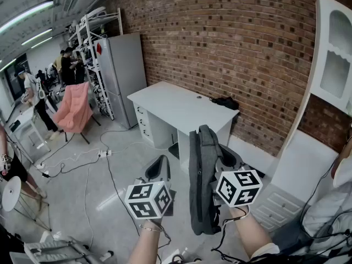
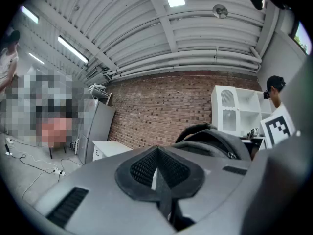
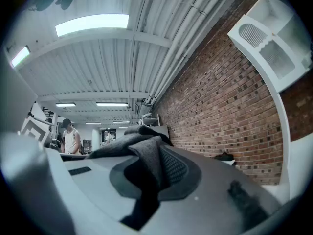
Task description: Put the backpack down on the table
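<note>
1. Your right claw (image 3: 156, 173) is clenched on the grey fabric of the backpack (image 1: 202, 180), which bunches between its pads.
2. The backpack hangs upright in the air at the lower centre of the head view, off the floor.
3. Your left claw (image 2: 156, 168) sits just left of it with its jaws drawn together. A dark strip lies in the seam, and it is not clear what it is.
4. The white desk (image 1: 176, 106) stands at mid-frame against the brick wall (image 1: 231, 37), apart from the backpack.
</note>
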`<state>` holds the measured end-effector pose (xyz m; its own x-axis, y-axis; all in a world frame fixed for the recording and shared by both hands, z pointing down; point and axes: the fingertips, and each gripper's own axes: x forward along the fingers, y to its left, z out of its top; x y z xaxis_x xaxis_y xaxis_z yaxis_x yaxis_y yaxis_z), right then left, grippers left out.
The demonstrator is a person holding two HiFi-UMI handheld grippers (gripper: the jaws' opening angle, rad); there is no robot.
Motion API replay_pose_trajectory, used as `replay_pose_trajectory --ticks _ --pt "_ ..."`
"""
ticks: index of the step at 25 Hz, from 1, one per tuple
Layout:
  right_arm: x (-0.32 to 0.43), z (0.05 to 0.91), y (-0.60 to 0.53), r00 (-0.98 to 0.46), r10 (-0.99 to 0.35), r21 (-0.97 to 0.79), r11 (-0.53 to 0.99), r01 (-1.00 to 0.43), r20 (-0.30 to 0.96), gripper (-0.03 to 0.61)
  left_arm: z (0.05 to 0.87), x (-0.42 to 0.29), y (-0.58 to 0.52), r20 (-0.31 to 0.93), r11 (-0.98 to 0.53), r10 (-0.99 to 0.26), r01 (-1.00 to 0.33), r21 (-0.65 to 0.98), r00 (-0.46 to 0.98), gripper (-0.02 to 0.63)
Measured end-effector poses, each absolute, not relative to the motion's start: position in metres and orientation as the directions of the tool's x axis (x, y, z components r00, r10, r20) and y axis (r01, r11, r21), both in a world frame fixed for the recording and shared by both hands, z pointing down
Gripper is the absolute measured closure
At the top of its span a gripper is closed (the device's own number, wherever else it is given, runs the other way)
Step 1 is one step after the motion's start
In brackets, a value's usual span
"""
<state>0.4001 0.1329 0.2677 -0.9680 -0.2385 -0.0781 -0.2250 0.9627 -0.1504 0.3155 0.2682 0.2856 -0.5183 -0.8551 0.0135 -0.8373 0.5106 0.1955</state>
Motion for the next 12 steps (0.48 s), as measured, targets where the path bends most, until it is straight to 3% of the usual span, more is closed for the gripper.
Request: replay_pose_trajectory --ticks 12 --pt "0.385 0.278 0.142 -0.961 -0.271 -0.135 0.956 -0.262 -0.054 0.534 0.296 0.292 0.266 0.031 0.465 -0.883 -0.861 0.205 -0.469 0.6"
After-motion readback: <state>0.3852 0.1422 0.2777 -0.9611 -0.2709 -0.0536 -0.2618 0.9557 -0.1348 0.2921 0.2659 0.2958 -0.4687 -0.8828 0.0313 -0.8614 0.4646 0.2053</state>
